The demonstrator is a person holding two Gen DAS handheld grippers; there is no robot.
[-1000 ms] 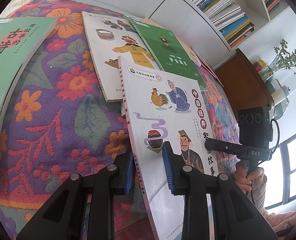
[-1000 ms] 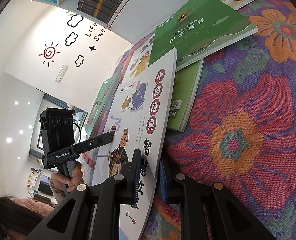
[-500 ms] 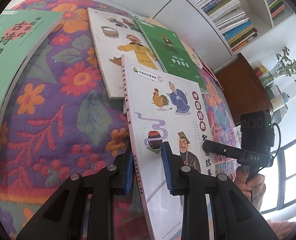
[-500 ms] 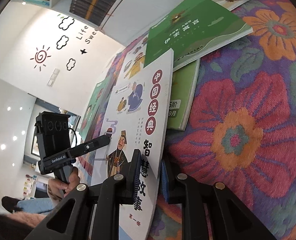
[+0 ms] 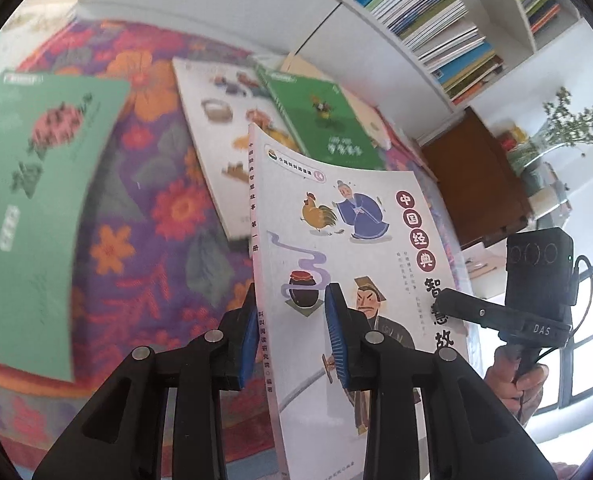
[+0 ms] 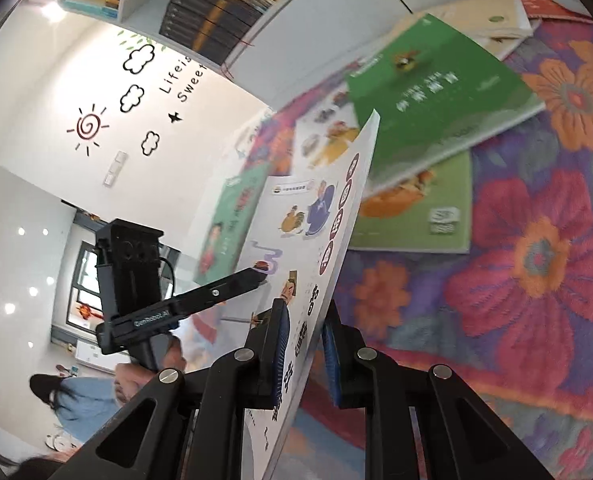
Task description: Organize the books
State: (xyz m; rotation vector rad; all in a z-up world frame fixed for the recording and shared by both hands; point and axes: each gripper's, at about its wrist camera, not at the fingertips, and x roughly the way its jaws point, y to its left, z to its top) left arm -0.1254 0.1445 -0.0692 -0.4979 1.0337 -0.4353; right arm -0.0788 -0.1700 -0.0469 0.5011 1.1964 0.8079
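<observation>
While clamped at its spine side by the left gripper and at its fore-edge by the right gripper, thin white illustrated paperback hung tilted above the floral-clothed table's near edge, long axis pointing away from both toward the white bookshelf.

Book between the claw pads: smooth paper cover, slight sheen. Pads: ribbed blue rubber on matt black plastic arms with metal rivets. Cloth beneath the claw: coarse woven floral fabric. Cabinet beyond: dark wood
</observation>
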